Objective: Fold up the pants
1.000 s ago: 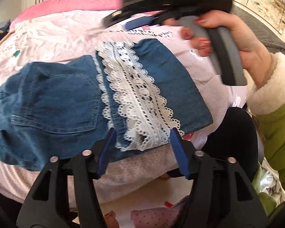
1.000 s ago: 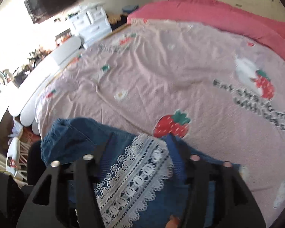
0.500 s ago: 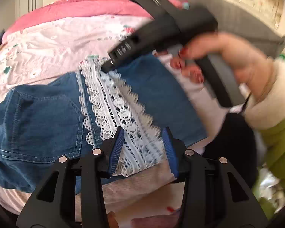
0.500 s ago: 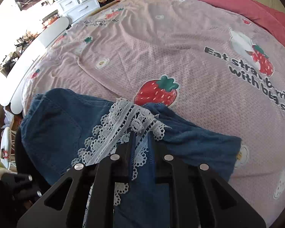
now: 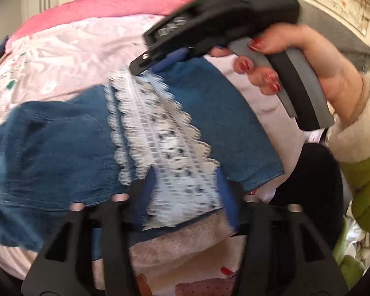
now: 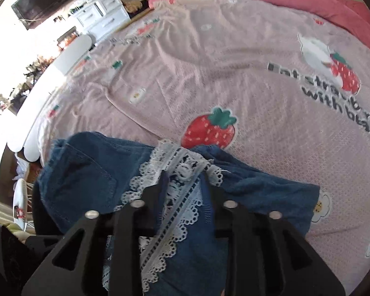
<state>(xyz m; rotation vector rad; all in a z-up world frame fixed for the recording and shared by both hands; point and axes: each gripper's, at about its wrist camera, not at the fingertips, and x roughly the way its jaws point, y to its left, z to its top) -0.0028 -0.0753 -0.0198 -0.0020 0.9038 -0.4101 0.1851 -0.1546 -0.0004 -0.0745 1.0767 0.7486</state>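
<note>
The denim pants [image 5: 61, 153], folded, lie along the near edge of the pink strawberry bedspread [image 6: 209, 79], white lace trim [image 5: 165, 138] crossing their length. Both tools, left [image 5: 185, 187] and right [image 6: 182, 187], have just reopened, jaws apart astride the lace.

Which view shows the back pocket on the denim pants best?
The right wrist view: the back pocket on the denim pants is sharp there, with its stitching readable. The left wrist view shows more of the pocket, but motion blur smears it.
</note>
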